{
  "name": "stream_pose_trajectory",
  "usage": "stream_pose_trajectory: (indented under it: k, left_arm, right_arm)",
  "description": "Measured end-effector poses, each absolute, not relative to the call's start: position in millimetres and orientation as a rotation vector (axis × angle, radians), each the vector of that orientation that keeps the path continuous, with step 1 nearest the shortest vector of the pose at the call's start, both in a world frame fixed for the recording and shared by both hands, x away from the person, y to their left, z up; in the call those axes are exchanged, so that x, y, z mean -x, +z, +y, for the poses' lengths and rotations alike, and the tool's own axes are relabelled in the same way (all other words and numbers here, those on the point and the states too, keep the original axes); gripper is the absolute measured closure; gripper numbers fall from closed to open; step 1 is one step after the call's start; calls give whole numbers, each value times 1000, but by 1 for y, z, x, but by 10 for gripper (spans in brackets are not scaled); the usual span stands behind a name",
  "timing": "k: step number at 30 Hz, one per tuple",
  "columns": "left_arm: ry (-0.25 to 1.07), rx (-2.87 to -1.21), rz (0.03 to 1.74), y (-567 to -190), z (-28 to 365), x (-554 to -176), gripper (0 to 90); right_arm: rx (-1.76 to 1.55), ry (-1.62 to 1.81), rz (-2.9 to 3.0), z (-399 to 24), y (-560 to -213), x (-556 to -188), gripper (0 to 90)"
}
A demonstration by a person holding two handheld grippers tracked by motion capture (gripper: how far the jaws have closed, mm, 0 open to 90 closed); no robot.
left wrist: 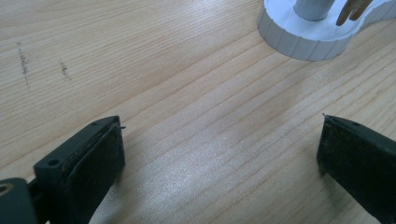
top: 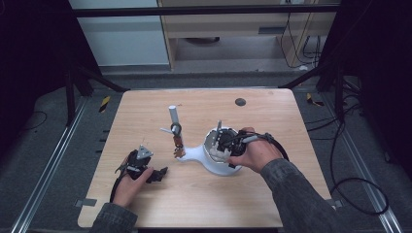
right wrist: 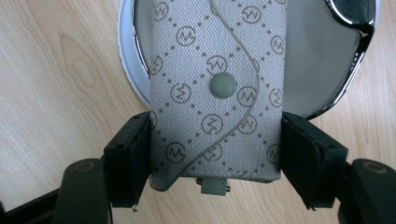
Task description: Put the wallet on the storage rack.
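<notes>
- High view: right tool (top: 224, 145) at about 3 o'clock of the worktop (top: 145, 111), held over the round dish (top: 221, 167) of a white stand (top: 194, 154), pinching a pale patterned key pouch (top: 217, 154) just above or in that dish; contact with the dish floor not readable. Probably held there for setting the pouch down into the dish or lifting it out.
- Also high view: thin upright post (top: 173, 115) at 12 o'clock of the stand's small end, with small brownish trinkets (top: 178, 147) hanging from it, likely kept off the surface for easy picking. Left tool (top: 154, 174) at about 8 o'clock, resting low on the wood, well apart from the stand.
- Left gripper view: jaws spread wide, bare wood grain between them, nothing gripped; ribbed white base (left wrist: 299, 39) of the stand at 1 o'clock, apart from the pads. Seemingly parked out of the way, waiting.
- Right gripper view: both black pads pressed against the long sides of the key pouch (right wrist: 217, 88), snap button facing up, small tab at 6 o'clock; chrome-rimmed dish (right wrist: 348, 56) behind it at 12 o'clock. Side grip likely chosen to keep the flat pouch from twisting.
</notes>
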State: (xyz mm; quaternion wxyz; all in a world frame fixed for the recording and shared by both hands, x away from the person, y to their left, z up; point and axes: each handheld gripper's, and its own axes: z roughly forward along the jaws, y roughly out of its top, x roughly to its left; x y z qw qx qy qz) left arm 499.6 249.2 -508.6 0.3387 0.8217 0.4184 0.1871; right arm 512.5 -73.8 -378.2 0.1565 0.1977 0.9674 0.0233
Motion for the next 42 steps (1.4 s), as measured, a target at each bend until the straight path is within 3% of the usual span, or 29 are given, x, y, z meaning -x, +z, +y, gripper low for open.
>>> stream_pose_trajectory:
  k: [27, 32, 33, 35, 42]
  left_arm:
    - [488, -2134, 1092, -509, 249, -500, 1]
    - [488, -2134, 1091, -509, 249, -500, 1]
    - [488, -2135, 1091, -509, 249, -500, 1]
    - [488, -2136, 1091, -509, 249, -500, 1]
    - [488, -2136, 1091, -509, 249, -500, 1]
  right_arm:
    - [-573, 29, 2804, -66, -386, -520, 297]
    - [-600, 62, 2799, -67, -387, -521, 240]
    - [-618, 71, 2796, -68, -386, -522, 178]
    - [-618, 77, 2793, -68, -384, -521, 152]
    - [-616, 91, 2794, -68, -383, -519, 135]
